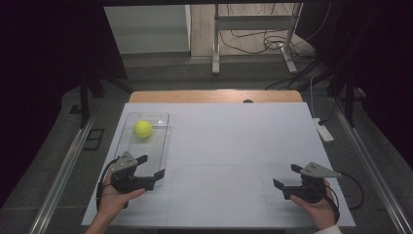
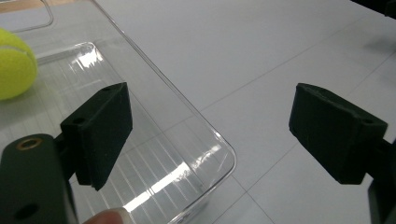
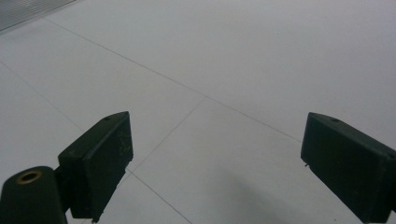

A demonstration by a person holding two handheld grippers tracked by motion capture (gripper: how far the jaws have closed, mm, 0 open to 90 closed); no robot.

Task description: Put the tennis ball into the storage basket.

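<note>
One tennis ball [image 1: 143,128] inside clear tray [image 1: 158,146].

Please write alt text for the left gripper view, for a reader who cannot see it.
The open left claw hovers over the near corner of a clear plastic tray on a white table. A yellow tennis ball lies in the tray, at the left edge.

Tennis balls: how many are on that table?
1. The tennis ball lies inside the clear tray at the table's left, toward its far end, beyond the left gripper. Nothing seems to hide another.
</note>
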